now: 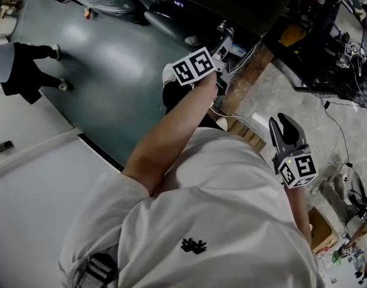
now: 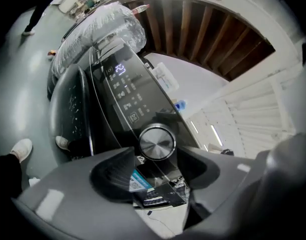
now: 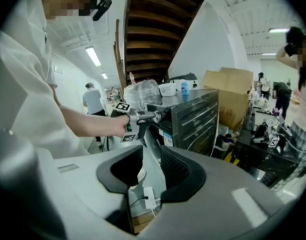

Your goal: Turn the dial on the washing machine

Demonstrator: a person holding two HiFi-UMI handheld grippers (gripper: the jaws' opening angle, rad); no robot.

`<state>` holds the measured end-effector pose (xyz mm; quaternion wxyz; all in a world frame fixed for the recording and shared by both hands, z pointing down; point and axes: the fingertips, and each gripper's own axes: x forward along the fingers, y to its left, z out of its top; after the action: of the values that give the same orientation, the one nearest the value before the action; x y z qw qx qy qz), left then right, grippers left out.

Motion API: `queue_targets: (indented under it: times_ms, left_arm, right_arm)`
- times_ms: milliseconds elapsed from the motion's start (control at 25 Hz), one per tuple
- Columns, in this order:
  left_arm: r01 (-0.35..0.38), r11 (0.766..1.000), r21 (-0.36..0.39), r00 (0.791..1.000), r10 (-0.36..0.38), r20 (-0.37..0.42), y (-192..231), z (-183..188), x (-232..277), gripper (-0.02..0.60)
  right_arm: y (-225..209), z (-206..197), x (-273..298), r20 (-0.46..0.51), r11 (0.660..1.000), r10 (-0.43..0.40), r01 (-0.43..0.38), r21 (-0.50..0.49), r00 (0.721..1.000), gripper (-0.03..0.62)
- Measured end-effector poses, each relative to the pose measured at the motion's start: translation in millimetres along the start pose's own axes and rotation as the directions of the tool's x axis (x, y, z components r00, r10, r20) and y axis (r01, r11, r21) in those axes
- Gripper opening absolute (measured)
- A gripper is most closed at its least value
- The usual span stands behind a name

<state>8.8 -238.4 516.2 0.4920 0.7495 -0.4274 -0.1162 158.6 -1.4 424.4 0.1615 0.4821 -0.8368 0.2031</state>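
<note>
My left tongs [image 2: 156,154] are clamped on the round silver dial [image 2: 157,143] of the washing machine [image 2: 75,114], one jaw at the dial's 9 o'clock edge and the other at its 3 o'clock edge. The dial sits at the lower end of the glossy black control panel [image 2: 125,94], whose lit display lies toward 11 o'clock from it. My right tongs [image 3: 151,160] hang well apart from the machine, at 3 o'clock in the head view, jaws parted with nothing between them.
</note>
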Motion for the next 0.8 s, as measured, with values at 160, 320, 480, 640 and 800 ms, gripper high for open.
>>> queue_targets:
  times_ms: [160,320,480,640,800]
  left_arm:
    - [-0.009,0.993,0.116,1.0,0.012,-0.029,-7.0,-4.2,-19.7,0.301]
    - [0.004,0.963,0.27,0.998,0.011,-0.054,-22.2,-8.6,-47.9,0.237]
    - [0.047,0.915,0.401,0.996,-0.011,-0.092,-42.7,-19.6,-77.6,0.151]
    - [0.11,0.858,0.501,0.99,-0.052,-0.128,-73.4,-34.4,-107.6,0.103]
    - [0.183,0.796,0.577,0.979,-0.091,-0.184,-101.7,-54.7,-138.9,0.057]
  right_arm:
    - [2.5,1.3,-3.8,0.017,1.0,0.015,-0.015,-0.009,1.0,0.107]
    - [7.7,1.8,-7.3,0.039,0.999,0.04,-0.04,-0.024,0.998,0.079]
    - [17.2,1.4,-10.2,0.048,0.997,0.071,-0.069,-0.042,0.996,0.043]
    - [23.1,-3.0,-15.5,0.062,0.993,0.108,-0.104,-0.06,0.992,0.02]
    - [31.4,-5.0,-21.8,0.066,0.987,0.146,-0.14,-0.078,0.987,0.006]
